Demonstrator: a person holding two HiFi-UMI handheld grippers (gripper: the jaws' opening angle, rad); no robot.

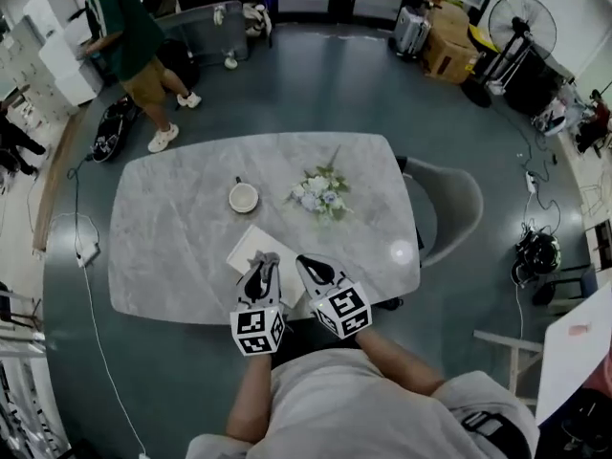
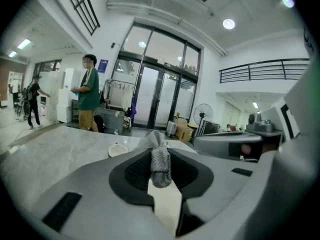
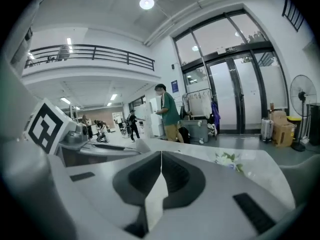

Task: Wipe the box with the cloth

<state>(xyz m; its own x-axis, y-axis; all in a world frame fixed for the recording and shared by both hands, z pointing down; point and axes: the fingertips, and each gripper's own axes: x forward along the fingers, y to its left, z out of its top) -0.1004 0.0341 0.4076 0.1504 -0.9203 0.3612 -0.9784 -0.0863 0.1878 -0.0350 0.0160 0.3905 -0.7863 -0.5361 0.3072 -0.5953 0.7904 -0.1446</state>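
At the near edge of the grey marble table (image 1: 172, 218), the left gripper (image 2: 161, 170) pinches a grey knitted cloth (image 2: 160, 159) over the flat white box (image 1: 249, 245). The right gripper (image 3: 161, 160) is closed and empty. Wiping looks barely begun; next, press the cloth down and sweep it across the lid.

Marble table (image 1: 172, 228) bears cup (image 1: 244, 197), flowers (image 1: 318, 194), box (image 1: 251, 247).

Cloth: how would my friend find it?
Look at the grey marble table. At its near edge lies a white box, and the left gripper pinches the cloth there. It's the only bumpy grey rag around.
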